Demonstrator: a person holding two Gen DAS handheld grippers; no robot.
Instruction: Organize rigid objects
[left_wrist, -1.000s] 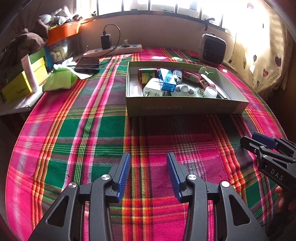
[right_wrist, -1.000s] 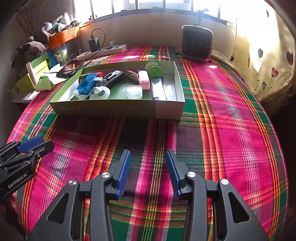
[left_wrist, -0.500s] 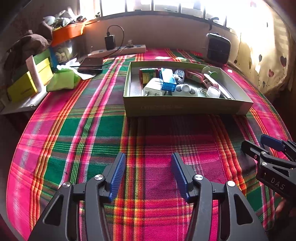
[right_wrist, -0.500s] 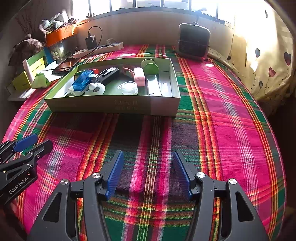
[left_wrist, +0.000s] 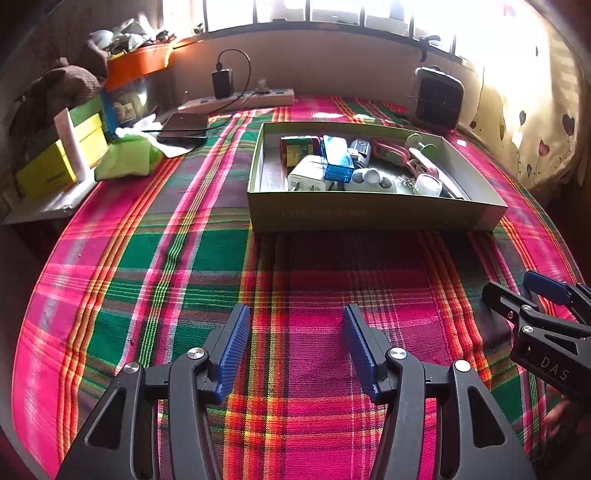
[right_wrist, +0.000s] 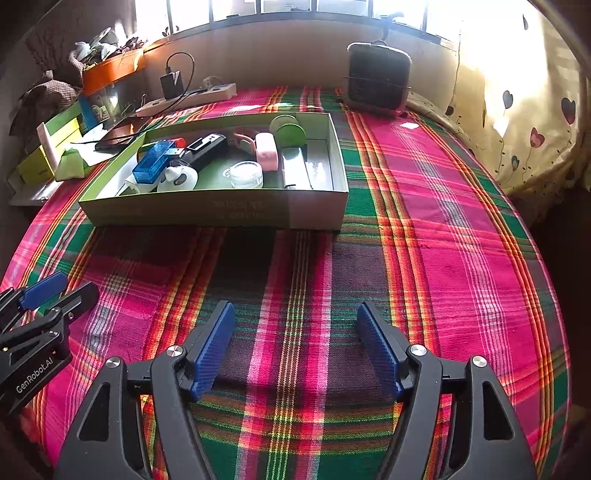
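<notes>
Left gripper (left_wrist: 293, 349): jaws have just been opening, now spread wide, nothing between them, above bare plaid cloth (left_wrist: 177, 266). Right gripper (right_wrist: 295, 345): jaws have likewise just been opening, now released, empty, over the cloth. The 2 grippers sit side by side, apart from each other.

Box (right_wrist: 221, 214) lies on the cloth ahead of both, well apart from them. Inside: blue case (right_wrist: 153, 166), black device (right_wrist: 205, 147), pink item (right_wrist: 266, 150), clear jar (right_wrist: 246, 174), green discs (right_wrist: 288, 129). Heater (right_wrist: 378, 83) stands behind the box.
</notes>
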